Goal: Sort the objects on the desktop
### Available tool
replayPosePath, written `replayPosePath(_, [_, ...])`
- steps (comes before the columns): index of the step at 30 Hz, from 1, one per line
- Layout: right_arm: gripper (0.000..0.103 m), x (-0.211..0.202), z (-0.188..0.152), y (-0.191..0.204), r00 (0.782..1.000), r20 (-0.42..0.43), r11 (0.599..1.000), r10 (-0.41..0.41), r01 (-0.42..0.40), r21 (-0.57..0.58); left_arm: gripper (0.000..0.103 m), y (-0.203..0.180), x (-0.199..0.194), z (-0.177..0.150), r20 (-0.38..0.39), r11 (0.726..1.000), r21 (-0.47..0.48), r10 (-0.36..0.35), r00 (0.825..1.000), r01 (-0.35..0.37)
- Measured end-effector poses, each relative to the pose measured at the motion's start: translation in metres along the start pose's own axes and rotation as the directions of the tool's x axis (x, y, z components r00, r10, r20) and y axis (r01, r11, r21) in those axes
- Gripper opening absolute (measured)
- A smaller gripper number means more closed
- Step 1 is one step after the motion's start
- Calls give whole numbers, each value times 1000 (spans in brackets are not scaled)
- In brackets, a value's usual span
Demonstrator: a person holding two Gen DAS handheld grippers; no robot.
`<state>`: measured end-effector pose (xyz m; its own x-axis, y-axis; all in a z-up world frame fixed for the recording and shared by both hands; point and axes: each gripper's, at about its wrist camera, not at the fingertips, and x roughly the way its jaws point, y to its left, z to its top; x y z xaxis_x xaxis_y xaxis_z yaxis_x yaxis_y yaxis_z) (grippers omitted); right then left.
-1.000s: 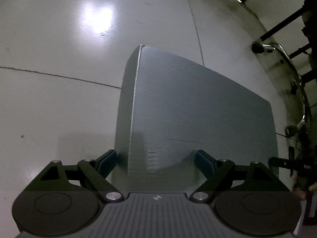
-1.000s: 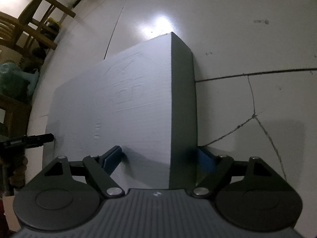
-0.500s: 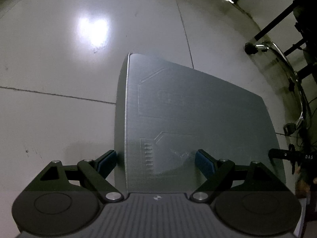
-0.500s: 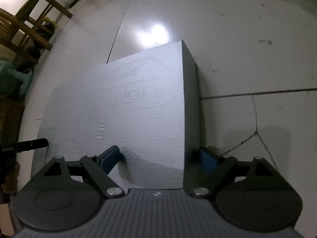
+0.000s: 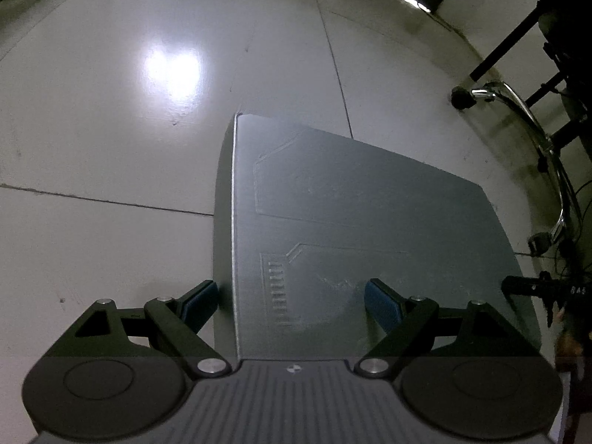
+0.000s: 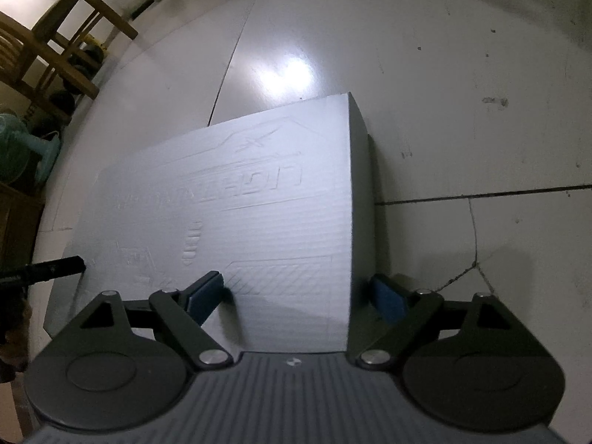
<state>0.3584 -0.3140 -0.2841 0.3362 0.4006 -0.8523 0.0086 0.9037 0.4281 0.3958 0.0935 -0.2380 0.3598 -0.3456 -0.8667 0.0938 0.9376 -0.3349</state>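
Observation:
A big grey box (image 5: 370, 203) with raised lettering on its top lies flat on the tiled floor (image 5: 111, 148). My left gripper (image 5: 292, 296) hovers over its near left corner. One blue pad hangs beside the left wall and the other above the top face, and neither presses on it. In the right wrist view the same box (image 6: 240, 203) shows its right wall. My right gripper (image 6: 296, 292) straddles the near right corner with its jaws wide, one pad over the top and one just off the right wall.
A wooden chair (image 6: 48, 48) and a green fan (image 6: 22, 151) stand at the far left. A chrome-framed stand with cables (image 5: 536, 129) lies to the right of the box. A crack (image 6: 473, 259) runs through the tile.
Both views have drawn back and up from the box, so more of its embossed top shows. The right gripper's jaws have widened. The box stays on the floor.

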Motion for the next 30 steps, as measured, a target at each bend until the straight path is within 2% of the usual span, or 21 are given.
replayPosePath(30, [89,-31,-4,10,999,52,1000,13,-12,-1,84,-4,-55,-11,112,999,31,5,994,-9])
